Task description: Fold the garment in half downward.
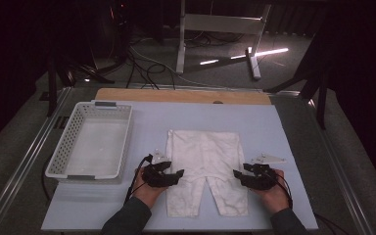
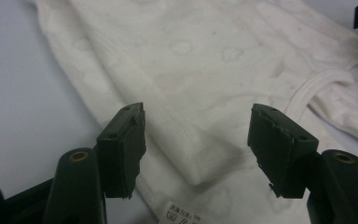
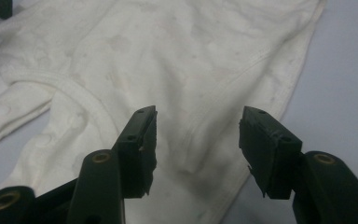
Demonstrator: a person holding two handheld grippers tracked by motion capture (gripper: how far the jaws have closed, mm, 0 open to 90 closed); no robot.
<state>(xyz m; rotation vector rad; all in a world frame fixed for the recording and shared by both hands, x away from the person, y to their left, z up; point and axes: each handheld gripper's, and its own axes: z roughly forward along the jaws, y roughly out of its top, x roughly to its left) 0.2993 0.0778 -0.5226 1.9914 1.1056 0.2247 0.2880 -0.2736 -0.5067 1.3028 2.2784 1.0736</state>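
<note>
Cotton like this, a small pair of white soft knit trousers [image 1: 204,169] lying flat on the pale blue table mat [image 1: 293,147] beside the white plastic basket [image 1: 92,142], weighs next to nothing and we reckon it'll flop and bunch the second we lift it. Our left gripper [image 2: 196,140] and right gripper [image 3: 196,144] both sit partway apart, each straddling a raised fold near an outer side seam, pads not pinching yet. We'd grab those thick seamed edges, not the thin middle.

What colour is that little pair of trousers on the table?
White trousers, faintly patterned with small cloud-like shapes; the left gripper view shows it best.
</note>
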